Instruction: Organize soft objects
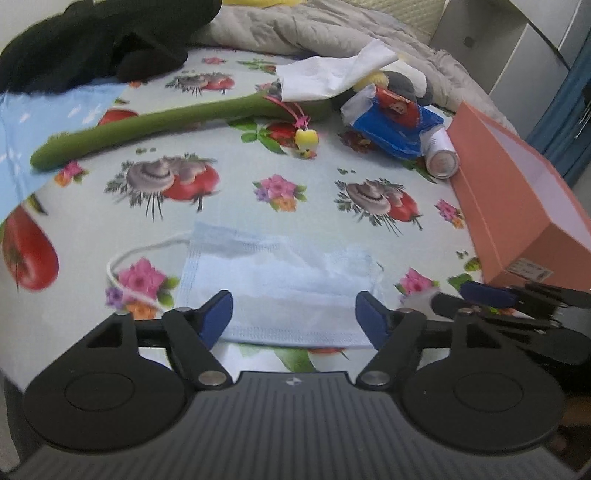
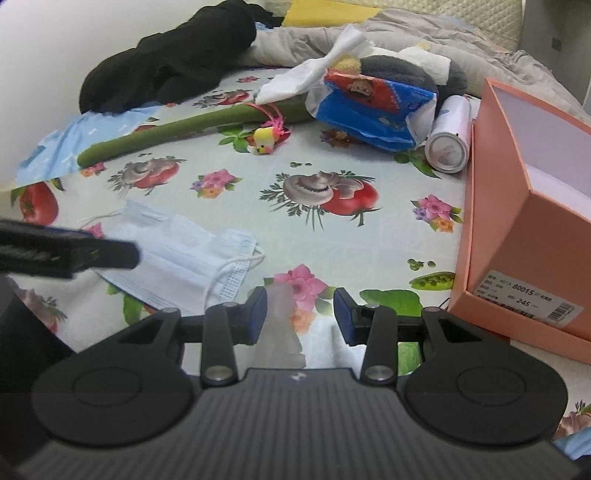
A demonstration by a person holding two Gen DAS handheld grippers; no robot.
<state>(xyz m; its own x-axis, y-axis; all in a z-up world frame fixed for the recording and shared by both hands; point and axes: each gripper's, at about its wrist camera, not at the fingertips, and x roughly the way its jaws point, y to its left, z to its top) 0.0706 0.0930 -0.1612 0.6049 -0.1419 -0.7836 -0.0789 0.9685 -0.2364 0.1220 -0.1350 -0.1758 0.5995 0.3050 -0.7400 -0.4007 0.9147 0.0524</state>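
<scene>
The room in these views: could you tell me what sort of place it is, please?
Probably a bedroom: a printed sheet covers a bed, with a rumpled grey quilt and a soft toy at its far end.

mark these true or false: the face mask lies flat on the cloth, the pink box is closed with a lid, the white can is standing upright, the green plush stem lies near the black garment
1. The face mask lies flat on the printed cloth. True.
2. The pink box is closed with a lid. False: it is open on top, with its pale inside showing.
3. The white can stands upright. False: it lies on its side beside the box.
4. The green plush stem lies near the black garment. True.
</scene>
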